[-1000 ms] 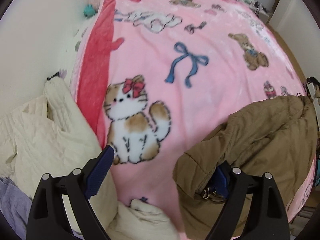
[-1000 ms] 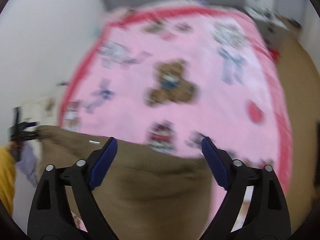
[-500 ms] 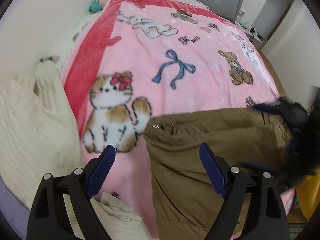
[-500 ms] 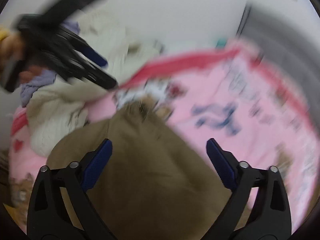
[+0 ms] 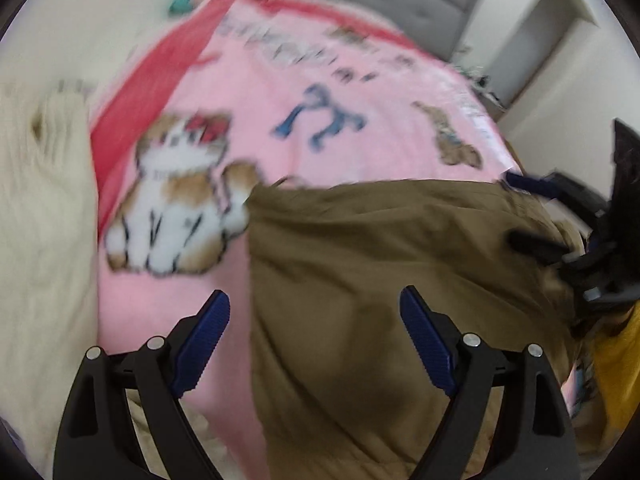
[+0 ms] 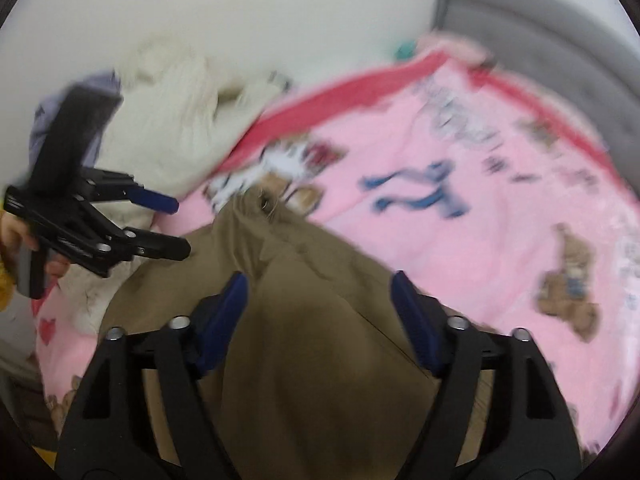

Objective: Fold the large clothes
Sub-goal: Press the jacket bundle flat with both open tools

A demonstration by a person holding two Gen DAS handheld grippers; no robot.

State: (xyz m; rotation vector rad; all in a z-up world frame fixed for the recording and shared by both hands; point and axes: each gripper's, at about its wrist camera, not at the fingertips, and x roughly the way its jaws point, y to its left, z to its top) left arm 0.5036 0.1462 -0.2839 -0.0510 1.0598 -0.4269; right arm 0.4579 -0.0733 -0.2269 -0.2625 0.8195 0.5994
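On the bed, over a pink blanket [image 5: 360, 152], lies a brown garment [image 5: 380, 280], spread across the near right part, its far edge beside the printed cat [image 5: 176, 196]. Left tool [image 5: 314, 344] hangs above it, jaws wide, gripping nothing. Right tool [image 6: 318, 316] also stands wide over the cloth; its jaws have just been opening, nothing pinched between them. Cream bedding [image 6: 176, 108] is heaped at the wall side.

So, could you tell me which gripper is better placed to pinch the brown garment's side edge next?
Probably left: the open left gripper straddles the edge of the brown garment. The right gripper, jaws just opened wider, hovers over its middle.
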